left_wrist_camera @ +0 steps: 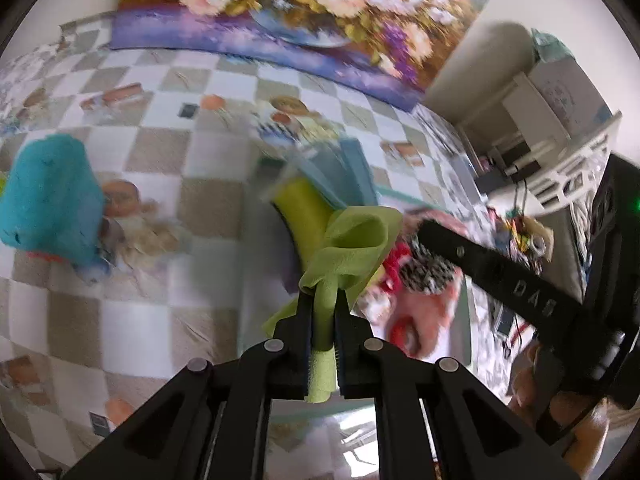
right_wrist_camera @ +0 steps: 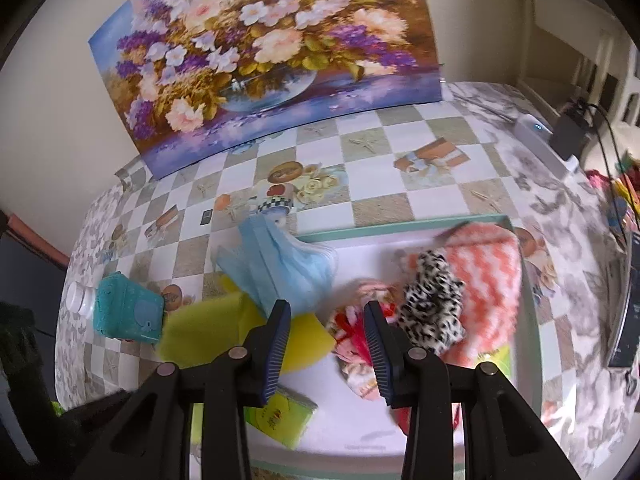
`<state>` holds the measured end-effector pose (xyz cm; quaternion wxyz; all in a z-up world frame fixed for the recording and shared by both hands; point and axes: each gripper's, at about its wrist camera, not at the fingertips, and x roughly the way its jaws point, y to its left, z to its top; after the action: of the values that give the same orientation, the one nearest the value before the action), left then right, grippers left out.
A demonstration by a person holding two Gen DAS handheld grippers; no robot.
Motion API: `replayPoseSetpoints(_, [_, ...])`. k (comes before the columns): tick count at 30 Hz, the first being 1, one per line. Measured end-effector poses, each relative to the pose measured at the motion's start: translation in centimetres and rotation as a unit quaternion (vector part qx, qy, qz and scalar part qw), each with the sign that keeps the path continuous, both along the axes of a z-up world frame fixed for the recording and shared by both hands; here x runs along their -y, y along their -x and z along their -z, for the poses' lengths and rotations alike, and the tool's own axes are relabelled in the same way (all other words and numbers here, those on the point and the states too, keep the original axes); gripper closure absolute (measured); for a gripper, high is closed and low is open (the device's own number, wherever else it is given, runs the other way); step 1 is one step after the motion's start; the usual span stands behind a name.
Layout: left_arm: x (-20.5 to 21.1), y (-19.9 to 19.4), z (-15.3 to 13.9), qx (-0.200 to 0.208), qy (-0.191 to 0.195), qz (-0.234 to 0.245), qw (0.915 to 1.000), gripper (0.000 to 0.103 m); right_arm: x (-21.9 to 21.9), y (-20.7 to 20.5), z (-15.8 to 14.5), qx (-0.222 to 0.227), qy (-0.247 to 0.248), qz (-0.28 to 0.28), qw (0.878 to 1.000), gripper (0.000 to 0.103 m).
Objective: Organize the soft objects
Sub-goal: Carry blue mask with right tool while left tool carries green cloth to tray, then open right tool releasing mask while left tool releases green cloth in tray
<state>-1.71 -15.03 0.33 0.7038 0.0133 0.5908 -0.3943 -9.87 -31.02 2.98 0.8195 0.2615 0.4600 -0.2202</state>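
Left gripper (left_wrist_camera: 323, 300): its jaws are pinching shut on a light green cloth (left_wrist_camera: 352, 248), which is bunching up above the fingertips while a strip of it is hanging down between the pads.
Right gripper (right_wrist_camera: 328, 316): its jaws are standing partly apart and gripping nothing; they are hovering over the near left part of the tray.
Tray (right_wrist_camera: 400, 225): a white tray with a pale green rim is lying on the checkered tablecloth (right_wrist_camera: 380, 168), to the right of centre.
Tray contents: an orange-and-white zigzag cloth (right_wrist_camera: 488, 264) is lying at the far right, a leopard-print piece (right_wrist_camera: 434, 300) is resting on its left edge, and a red and pink bundle (right_wrist_camera: 356, 332) is sitting just beside that.
Tray's left edge: a blue cloth (right_wrist_camera: 280, 268) and a yellow sponge (right_wrist_camera: 200, 330) are overlapping it.
Near edge: a green packet (right_wrist_camera: 280, 416) is lying on the tray's near left part.
Teal toy (right_wrist_camera: 128, 312): it is sitting on the tablecloth, left of the sponge, outside the tray.
Flower painting (right_wrist_camera: 264, 52): it is leaning against the far wall.
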Motion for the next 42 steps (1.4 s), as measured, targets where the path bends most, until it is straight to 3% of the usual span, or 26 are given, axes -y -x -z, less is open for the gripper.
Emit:
replayPoseSetpoints(3, [0.4,0.9,0.4,-0.011,-0.003,0.015,0.9998,0.089,-0.3,0.8,-0.2,0.002,0.001,0.001,1.0,0.062])
replayPoseSetpoints(5, [0.1,1.0,0.6,-0.022,-0.001,0.008,0.9997,0.065,-0.7,1.3,-0.2,-0.001,0.005,-0.001,1.0,0.062])
replayPoseSetpoints(6, [-0.2,1.0,0.6,-0.022,-0.001,0.004,0.9997,0.06,-0.9,1.5,-0.2,-0.002,0.006,-0.001,1.0,0.062])
replayPoseSetpoints(10, [-1.7,0.7,0.2,-0.018,0.004,-0.015,0.9997,0.058,-1.6,2.3,-0.3,-0.003,0.011,-0.004,1.0,0.062])
replayPoseSetpoints(12, [-2.5,0.6,-0.1,-0.001,-0.006,-0.029,0.9996,0.056,-2.0,2.6,-0.3,-0.003,0.013,-0.006,1.0,0.062])
replayPoseSetpoints(15, [-3.5,0.4,-0.4,0.027,-0.029,-0.047,0.9981,0.043,-2.9,3.1,-0.3,-0.004,0.016,-0.013,1.0,0.062])
replayPoseSetpoints(20, [-5.7,-0.2,-1.0,0.099,-0.08,-0.081,0.9886,0.023,-4.6,3.6,0.1,-0.011,0.02,-0.026,0.999,0.057])
replayPoseSetpoints(22, [-6.6,-0.4,-1.0,0.119,-0.094,-0.091,0.9842,0.019,-5.1,3.7,0.3,-0.014,0.022,-0.029,0.999,0.042])
replayPoseSetpoints(27, [-8.4,-0.5,-0.9,0.149,-0.115,-0.103,0.9768,0.01,-6.6,3.9,0.8,-0.026,0.031,-0.04,0.998,0.036])
replayPoseSetpoints(32, [-9.4,-0.2,-0.7,0.153,-0.121,-0.109,0.9748,0.004,-7.6,4.0,1.9,-0.044,0.03,-0.049,0.997,0.027])
replayPoseSetpoints(35, [-10.1,-0.1,-0.6,0.154,-0.121,-0.113,0.974,0.003,-7.9,4.3,2.3,-0.045,0.027,-0.049,0.997,0.014])
replayPoseSetpoints(37, [-10.4,0.0,-0.6,0.159,-0.125,-0.113,0.9727,0.003,-8.1,4.5,2.3,-0.039,0.028,-0.052,0.997,0.0])
replayPoseSetpoints(42, [-11.4,-0.2,-0.7,0.153,-0.112,-0.124,0.974,0.003,-8.6,4.5,2.2,-0.04,0.043,-0.049,0.997,0.0])
